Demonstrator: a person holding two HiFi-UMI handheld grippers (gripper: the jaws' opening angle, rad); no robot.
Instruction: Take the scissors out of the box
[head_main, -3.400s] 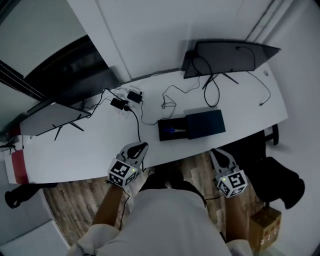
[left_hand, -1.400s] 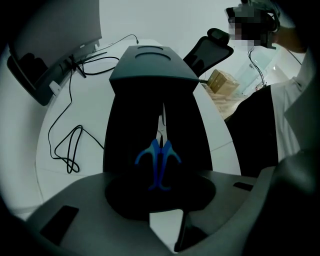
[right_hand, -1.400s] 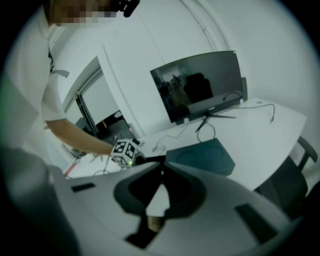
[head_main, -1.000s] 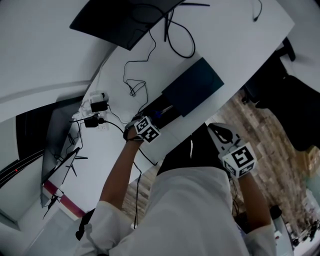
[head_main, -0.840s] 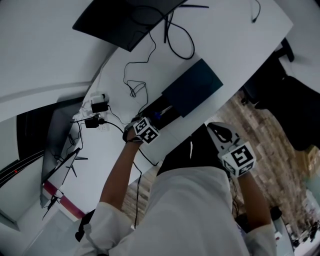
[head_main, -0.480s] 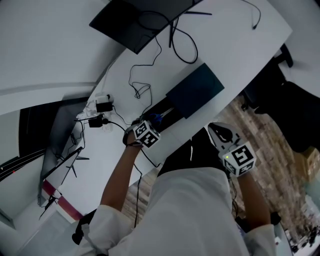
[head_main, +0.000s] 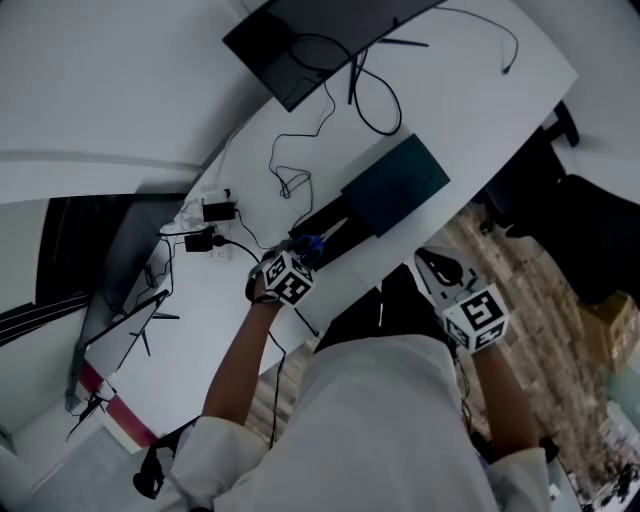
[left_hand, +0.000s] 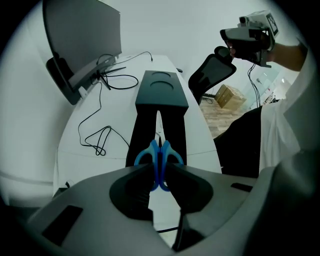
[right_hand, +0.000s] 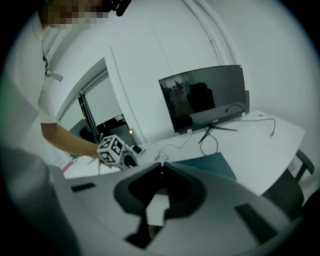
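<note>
Blue-handled scissors (left_hand: 159, 154) hang between the jaws of my left gripper (left_hand: 159, 170), which is shut on their handles, the blades pointing away toward the box. In the head view the left gripper (head_main: 298, 256) holds the scissors (head_main: 310, 243) just above the near end of the long dark box (head_main: 328, 222) on the white desk (head_main: 460, 90). The box's open tray (left_hand: 144, 131) lies below the scissors, and its lid (left_hand: 161, 91) covers the far half. My right gripper (head_main: 436, 262) hovers off the desk's front edge over the person's lap, its fingertips together and holding nothing (right_hand: 161, 167).
A monitor (head_main: 300, 40) stands at the desk's far end with looping cables (head_main: 290, 180) beside it. Power adapters (head_main: 212, 225) lie to the left near a second screen (head_main: 130, 330). An office chair (left_hand: 212, 70) and a cardboard box (left_hand: 229, 96) stand on the wooden floor.
My left gripper has risen from the box tray with the scissors in its jaws. The right gripper stays about where it was beside the desk edge.
</note>
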